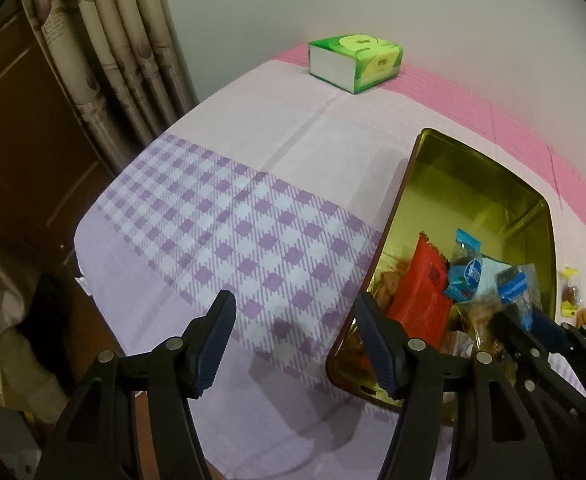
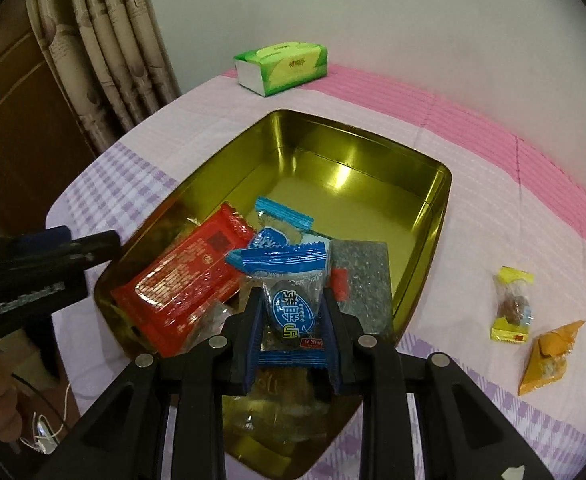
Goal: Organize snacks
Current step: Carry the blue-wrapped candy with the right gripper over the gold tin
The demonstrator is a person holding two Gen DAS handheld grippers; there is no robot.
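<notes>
A blue-wrapped snack is being pinched by the right hand-held gripper above the gold tin on the bench. The left hand-held gripper is being held spread, empty, beside the tin.

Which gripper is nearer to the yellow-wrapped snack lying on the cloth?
Right. The right gripper holds a blue snack over the tin, beside the yellow-wrapped snack; the left gripper is beyond the tin.
</notes>
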